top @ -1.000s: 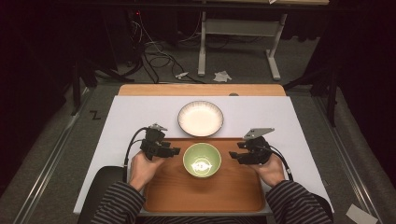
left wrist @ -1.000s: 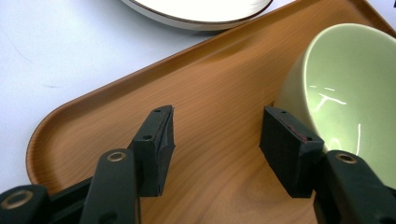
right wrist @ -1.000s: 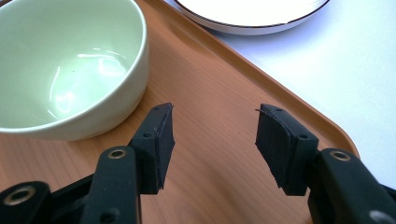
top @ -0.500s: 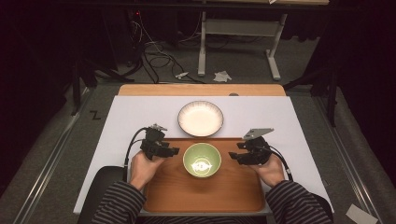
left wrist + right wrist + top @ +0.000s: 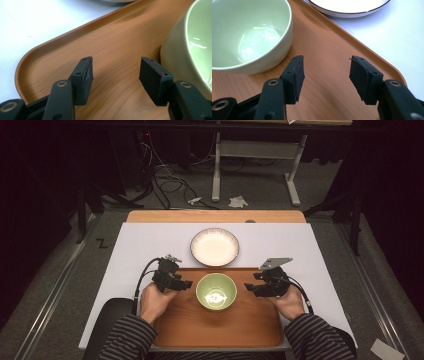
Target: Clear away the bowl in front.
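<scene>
Dim floor and cables surround a white-covered tabletop [image 5: 310, 250], on whose near part a wooden tray [image 5: 220, 325] is set. At the tray's far middle a green bowl [image 5: 216, 291] stands, flanked by the left gripper [image 5: 181, 283] and the right gripper [image 5: 252, 288], both with jaws parted and empty. The bowl is judged best taken by its rim from both sides, jaws lowered evenly over the wall so that it is not tipped or pushed. Beyond the tray, a white plate [image 5: 214, 247] lies on the tabletop. Whether anything lies in the bowl cannot be told through the glare; in both gripper views bowl and plate are cut off.
</scene>
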A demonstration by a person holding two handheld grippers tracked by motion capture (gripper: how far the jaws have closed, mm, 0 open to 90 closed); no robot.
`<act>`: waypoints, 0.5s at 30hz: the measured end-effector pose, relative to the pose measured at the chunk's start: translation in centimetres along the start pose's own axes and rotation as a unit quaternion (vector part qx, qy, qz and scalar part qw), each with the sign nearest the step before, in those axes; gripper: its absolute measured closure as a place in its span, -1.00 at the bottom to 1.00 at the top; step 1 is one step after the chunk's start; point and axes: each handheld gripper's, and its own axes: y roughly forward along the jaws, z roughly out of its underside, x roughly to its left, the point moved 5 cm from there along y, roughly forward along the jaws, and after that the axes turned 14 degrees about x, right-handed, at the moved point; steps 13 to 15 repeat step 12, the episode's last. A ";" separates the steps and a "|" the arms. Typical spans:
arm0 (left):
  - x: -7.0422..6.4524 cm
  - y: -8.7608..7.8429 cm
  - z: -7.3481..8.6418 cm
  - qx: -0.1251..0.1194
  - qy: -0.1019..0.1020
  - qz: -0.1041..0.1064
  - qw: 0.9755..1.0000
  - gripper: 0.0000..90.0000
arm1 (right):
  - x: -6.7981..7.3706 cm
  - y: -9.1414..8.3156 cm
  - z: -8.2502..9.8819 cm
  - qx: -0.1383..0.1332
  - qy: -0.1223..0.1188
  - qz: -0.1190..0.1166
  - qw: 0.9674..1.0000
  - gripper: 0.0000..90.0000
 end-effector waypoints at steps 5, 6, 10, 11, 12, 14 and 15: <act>0.2 0.1 -0.1 0.004 -0.018 0.011 1.000 -0.02 | 0.0 -0.1 0.0 -0.006 -0.002 0.000 1.000 0.05; 0.2 0.1 -0.1 0.004 -0.018 0.011 1.000 -0.02 | 0.0 -0.1 0.0 -0.006 -0.002 0.000 1.000 0.05; 0.2 0.1 -0.1 0.005 -0.018 0.011 1.000 -0.02 | 0.0 -0.1 0.0 -0.005 -0.001 0.000 1.000 0.04; 0.2 0.1 -0.1 0.006 -0.019 0.010 1.000 -0.02 | 0.0 -0.1 -0.1 -0.005 0.000 0.000 1.000 0.04; 0.2 0.1 -0.1 0.006 -0.019 0.010 1.000 -0.02 | 0.0 -0.1 -0.1 -0.005 0.000 0.000 1.000 0.04; 0.2 0.1 -0.1 0.006 -0.019 0.010 1.000 -0.02 | 0.0 -0.1 -0.1 -0.005 0.000 0.000 1.000 0.04; 0.2 0.1 -0.1 0.006 -0.019 0.010 1.000 -0.02 | 0.0 -0.1 -0.1 -0.005 0.000 0.000 1.000 0.04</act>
